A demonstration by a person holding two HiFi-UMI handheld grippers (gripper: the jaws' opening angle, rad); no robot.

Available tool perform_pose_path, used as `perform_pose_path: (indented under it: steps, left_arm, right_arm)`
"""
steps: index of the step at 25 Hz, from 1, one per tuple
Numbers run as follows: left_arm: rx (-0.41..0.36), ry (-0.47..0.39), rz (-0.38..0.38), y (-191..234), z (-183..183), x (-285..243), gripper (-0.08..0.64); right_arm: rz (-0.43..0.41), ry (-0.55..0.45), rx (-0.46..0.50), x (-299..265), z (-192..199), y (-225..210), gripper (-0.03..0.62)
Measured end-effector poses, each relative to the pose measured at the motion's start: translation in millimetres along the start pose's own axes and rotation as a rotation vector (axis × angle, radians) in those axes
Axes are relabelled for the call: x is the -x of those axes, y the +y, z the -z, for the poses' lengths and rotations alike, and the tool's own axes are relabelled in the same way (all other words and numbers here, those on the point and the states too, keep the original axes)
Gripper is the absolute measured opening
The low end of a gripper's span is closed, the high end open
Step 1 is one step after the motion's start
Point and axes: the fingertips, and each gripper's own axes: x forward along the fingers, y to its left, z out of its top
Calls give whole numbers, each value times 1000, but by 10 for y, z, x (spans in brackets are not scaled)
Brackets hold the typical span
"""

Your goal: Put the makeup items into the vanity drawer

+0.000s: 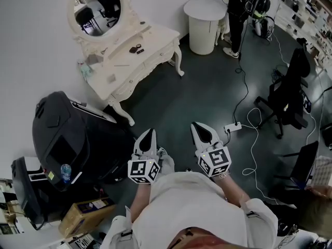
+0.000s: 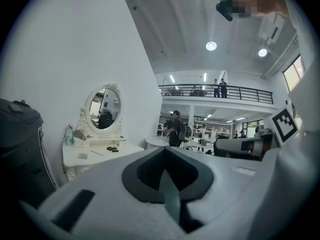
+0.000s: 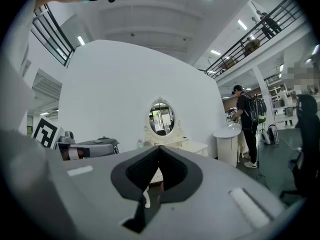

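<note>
The white vanity (image 1: 150, 40) with its oval mirror (image 1: 97, 5) stands against the wall, far ahead and to the left. On its top lie dark compacts (image 1: 137, 49), a thin stick (image 1: 122, 65), a small pale square (image 1: 110, 78) and a green bottle (image 1: 85, 70). Its drawer fronts look closed. My left gripper (image 1: 150, 133) and right gripper (image 1: 199, 126) are held side by side close to my body, both shut and empty, pointing toward the vanity (image 2: 95, 155). It also shows small in the right gripper view, behind the shut right gripper (image 3: 159, 155).
A big black bag (image 1: 67, 136) sits on the floor at my left, beside the vanity. Further off are a round white table (image 1: 205, 17) with a person (image 1: 237, 7) standing by it, an office chair (image 1: 290, 95), and a power strip (image 1: 232, 127) with cables. A cardboard box (image 1: 85, 215) lies near left.
</note>
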Motion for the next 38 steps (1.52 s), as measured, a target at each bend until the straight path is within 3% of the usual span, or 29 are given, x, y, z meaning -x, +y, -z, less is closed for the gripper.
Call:
perform_pose_path:
  steps: [11,21,28,38]
  left_arm:
    - [15,26,54,647,-70,-749,5]
    - [43,3,118,1503,-383,-1505,5]
    - [42,-2,143,2156,-520,-1848,5]
    - [64,26,154,2561,-508,-2280,5]
  right_arm:
    - [2,18,4,-904,-61,-83,8]
    - [29,30,40,-2055,-338,-54,8]
    - [39,44,42,-2793,-322,79,8]
    - [50,68,45,-3358,-329,-14,8]
